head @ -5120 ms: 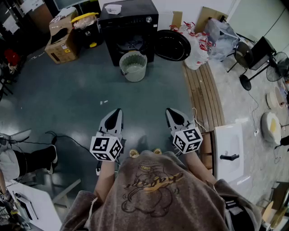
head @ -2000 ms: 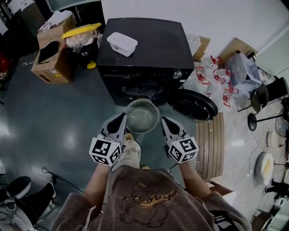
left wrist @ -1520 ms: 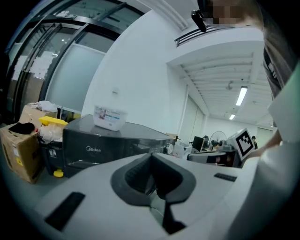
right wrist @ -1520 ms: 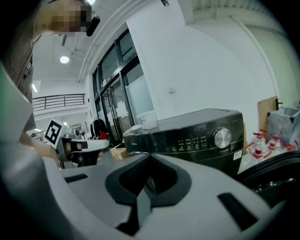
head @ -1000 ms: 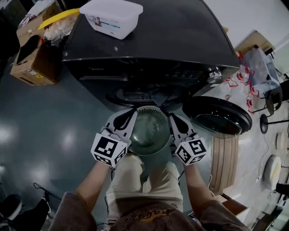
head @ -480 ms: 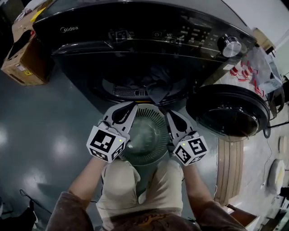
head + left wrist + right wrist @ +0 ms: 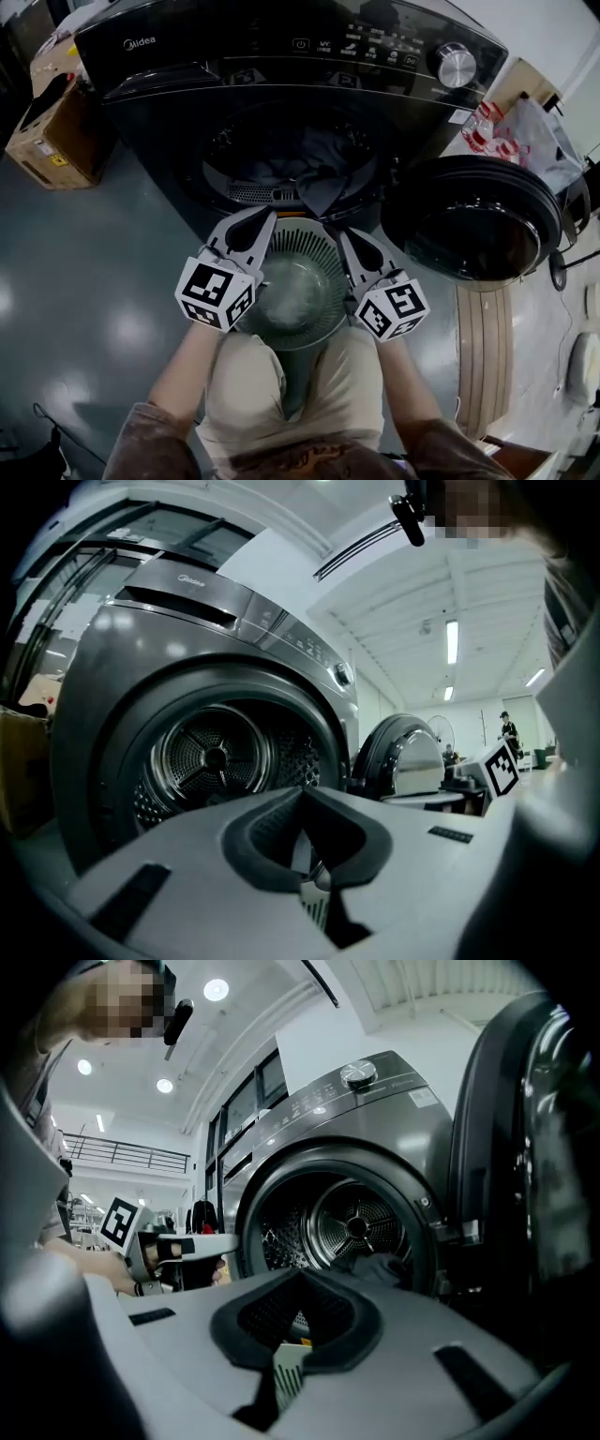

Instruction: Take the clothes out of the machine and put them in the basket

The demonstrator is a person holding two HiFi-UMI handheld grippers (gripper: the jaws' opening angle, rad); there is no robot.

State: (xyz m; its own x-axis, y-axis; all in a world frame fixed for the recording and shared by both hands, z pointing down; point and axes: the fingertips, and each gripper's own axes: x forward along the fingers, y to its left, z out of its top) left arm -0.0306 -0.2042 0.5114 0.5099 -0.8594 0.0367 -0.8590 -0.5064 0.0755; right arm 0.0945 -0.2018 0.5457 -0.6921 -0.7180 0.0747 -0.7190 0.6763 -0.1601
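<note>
Starting out: clothes (image 7: pixel 314 183) sit in the open machine (image 7: pixel 281 58) drum, basket (image 7: pixel 309 251) below it empty, nothing moved yet. Left gripper (image 7: pixel 261 217) and right gripper (image 7: pixel 339 234) both closed, holding nothing.

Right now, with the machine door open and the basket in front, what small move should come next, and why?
Probably open the right hand-held gripper: its jaws are together and empty, while dark clothes lie just ahead at the front of the drum. The door stands open, and the basket sits right below, ready to receive them.
</note>
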